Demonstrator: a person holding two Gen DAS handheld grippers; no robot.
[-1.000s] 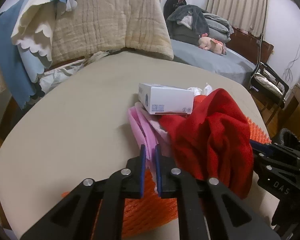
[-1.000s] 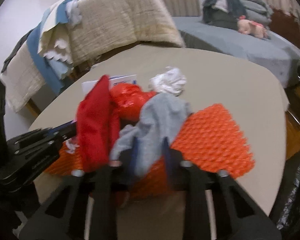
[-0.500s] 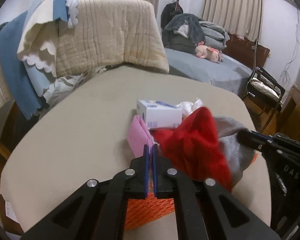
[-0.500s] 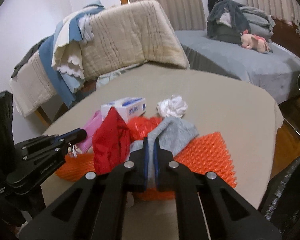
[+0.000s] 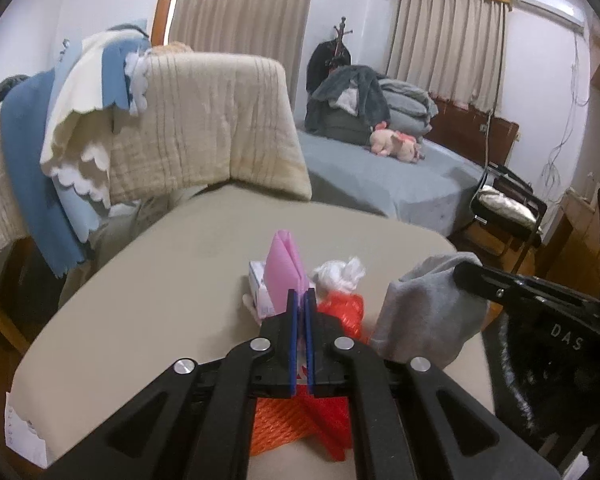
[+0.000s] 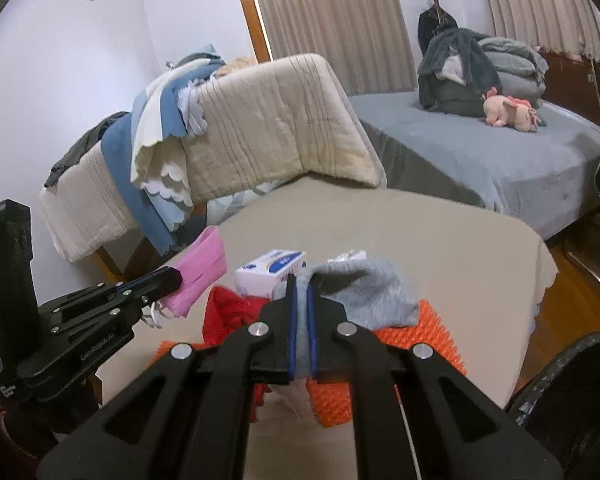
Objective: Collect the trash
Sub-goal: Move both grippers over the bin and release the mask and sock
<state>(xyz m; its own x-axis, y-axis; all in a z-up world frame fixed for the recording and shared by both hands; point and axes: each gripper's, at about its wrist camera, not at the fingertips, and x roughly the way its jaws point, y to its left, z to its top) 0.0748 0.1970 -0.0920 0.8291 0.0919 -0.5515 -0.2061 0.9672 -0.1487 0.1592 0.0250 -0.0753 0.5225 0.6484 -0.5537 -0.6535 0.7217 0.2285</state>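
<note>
Both grippers have risen since the earlier frames, each carrying a piece off the pile, and the red cloth (image 6: 230, 314) that stood between them then now lies slumped on the orange mat (image 6: 432, 330). The left gripper (image 5: 300, 300) is clenched on a pink folded piece (image 5: 286, 270), which stands upright out of the tips of its 2 blue-padded fingers (image 5: 293, 322) and shows clear of the table (image 5: 160, 280) in the right wrist view, where it (image 6: 202, 270) juts from the black jaw tips above the table's near left edge. The right gripper (image 6: 300, 286) is clenched on a grey cloth (image 6: 370, 294); the cloth runs down between its 2 fingers (image 6: 292, 320) and bunches out to the right of them over the mat. In the left wrist view the grey cloth (image 5: 428, 312) hangs from the tip of the right gripper (image 5: 466, 274) above the table's right edge. Left on the table are a white box with blue print (image 6: 270, 270) just beyond the grippers, a crumpled white wad (image 5: 338, 274) beside it, and orange netting (image 5: 342, 312) under the wad. A black bag's rim (image 6: 560, 380) shows at the lower right of the right wrist view, beside the table. Beyond the table, a beige quilt (image 5: 204, 128) drapes over a rail, and a grey bed (image 6: 480, 152) carries a pink plush toy (image 6: 508, 110).
</note>
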